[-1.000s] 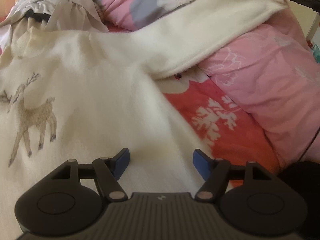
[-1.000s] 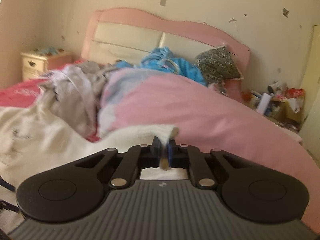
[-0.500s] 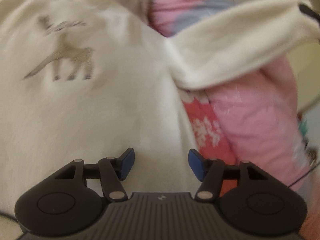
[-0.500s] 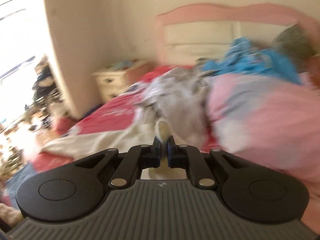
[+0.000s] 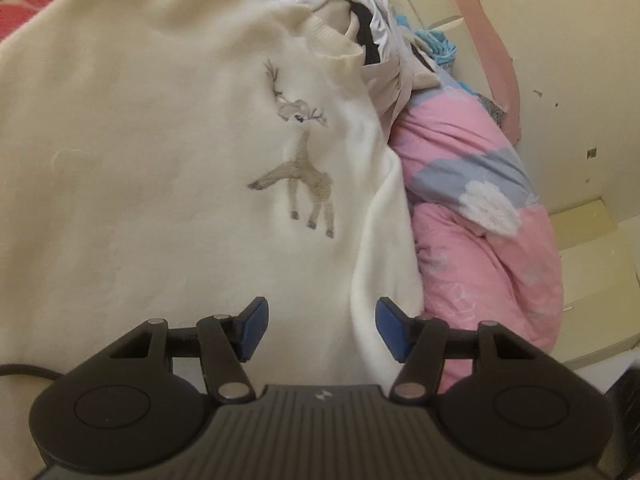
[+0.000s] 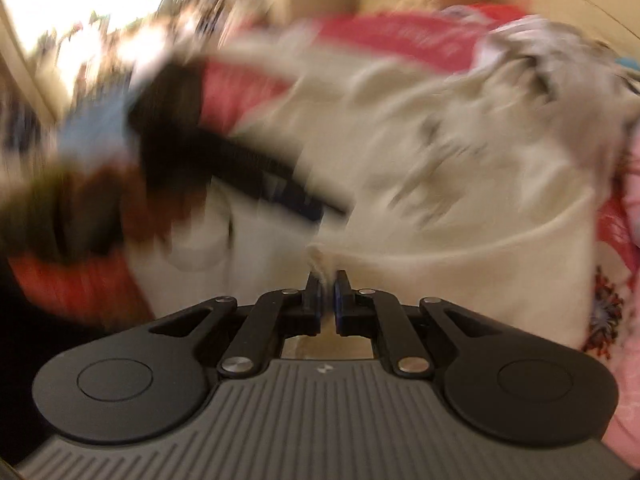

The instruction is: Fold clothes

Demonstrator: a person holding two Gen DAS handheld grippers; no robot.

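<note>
Sleeve (image 6: 460,256) pinched in right hand-held gripper (image 6: 328,284), probably the cuff; lay it flat across sweater (image 5: 160,160); left hand-held gripper (image 5: 318,324) spread, holding nothing

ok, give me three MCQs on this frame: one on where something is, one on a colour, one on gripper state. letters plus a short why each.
1. Where is the pink quilt relative to the cream sweater in the left wrist view?
A) right of it B) left of it C) on top of it
2. What colour are the left gripper's pads?
A) red B) blue C) green
3. The right gripper is:
A) wide open B) out of view C) shut on fabric

A: pink quilt lies right of the cream sweater.
B: left gripper has blue pads.
C: right gripper pinches the sweater's cream edge.
</note>
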